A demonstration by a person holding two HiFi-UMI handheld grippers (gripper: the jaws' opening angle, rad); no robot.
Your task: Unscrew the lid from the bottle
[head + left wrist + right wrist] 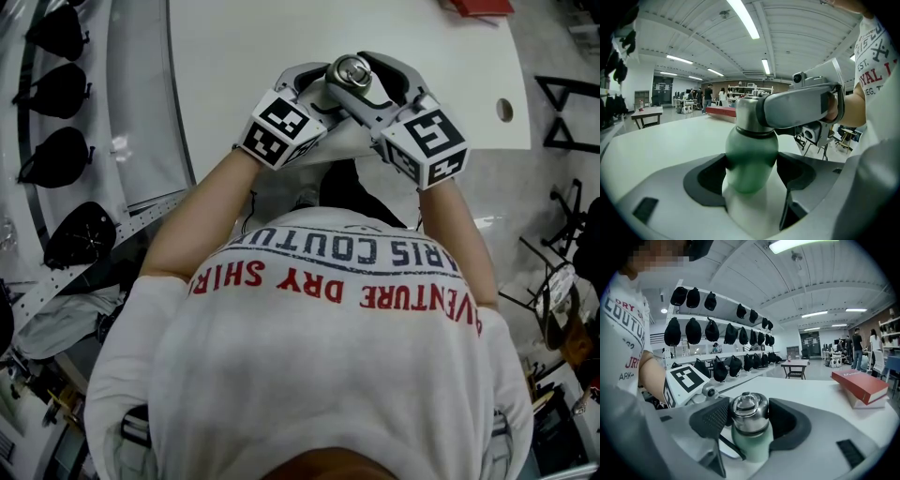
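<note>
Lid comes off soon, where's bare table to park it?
Bare: table left of the bottle, out to the edge by the black caps; far side beyond the lid, up to the red book; narrower strip on the right, short of the round hole. Crowded: near edge, left gripper on the bottle, right gripper on the lid.

Green bottle [751, 161], seemingly snug between jaws
</note>
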